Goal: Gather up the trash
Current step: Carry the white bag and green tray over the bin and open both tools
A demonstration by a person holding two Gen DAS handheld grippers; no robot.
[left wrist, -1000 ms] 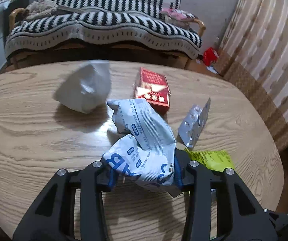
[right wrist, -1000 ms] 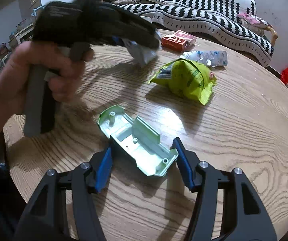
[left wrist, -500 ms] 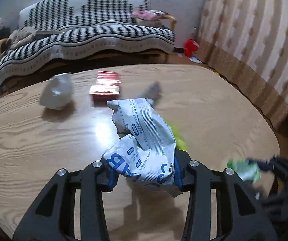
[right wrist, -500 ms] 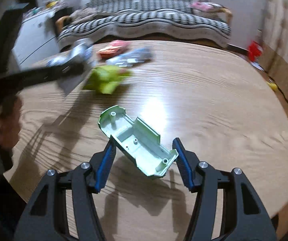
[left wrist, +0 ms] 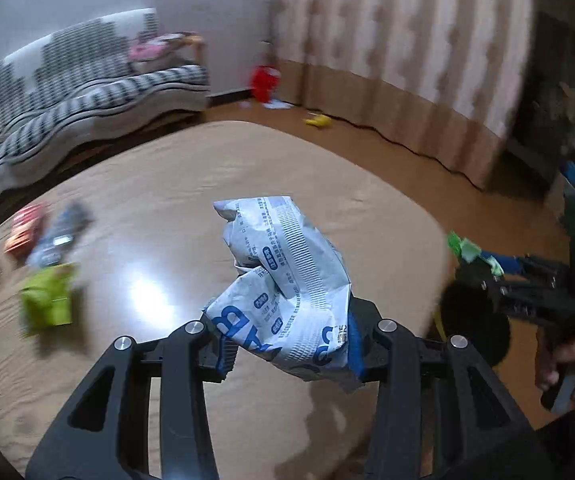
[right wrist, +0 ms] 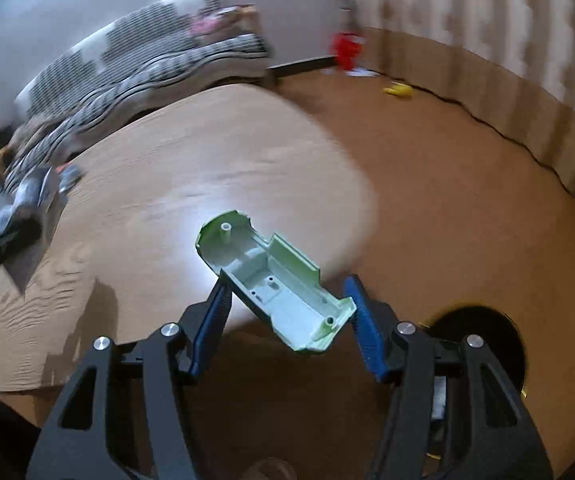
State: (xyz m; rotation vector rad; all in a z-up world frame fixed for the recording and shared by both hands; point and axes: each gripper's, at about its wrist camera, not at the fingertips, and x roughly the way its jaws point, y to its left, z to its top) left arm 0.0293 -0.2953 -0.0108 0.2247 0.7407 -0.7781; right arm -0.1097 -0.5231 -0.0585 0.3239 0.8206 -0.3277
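Two grippers each carry one piece of trash: the left gripper (left wrist: 289,350) is clamped on one crumpled white-and-blue wrapper (left wrist: 283,288), the right gripper (right wrist: 287,320) on one pale green plastic shell (right wrist: 275,280). Four blurred items lie on the table (left wrist: 215,176)'s far left, the green packet (left wrist: 47,300) nearest. A second ago both loads hung over mid-table; now the wrapper hangs near its right edge and the shell past that edge, close to a dark round bin (right wrist: 487,340).

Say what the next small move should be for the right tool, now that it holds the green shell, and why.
Probably carry the right tool a little further right and down, until the green shell hangs over the dark bin. The shell is clamped between the pads and already past the table edge, while the bin mouth sits on the floor just right of the tool. Release only once it is above the opening.
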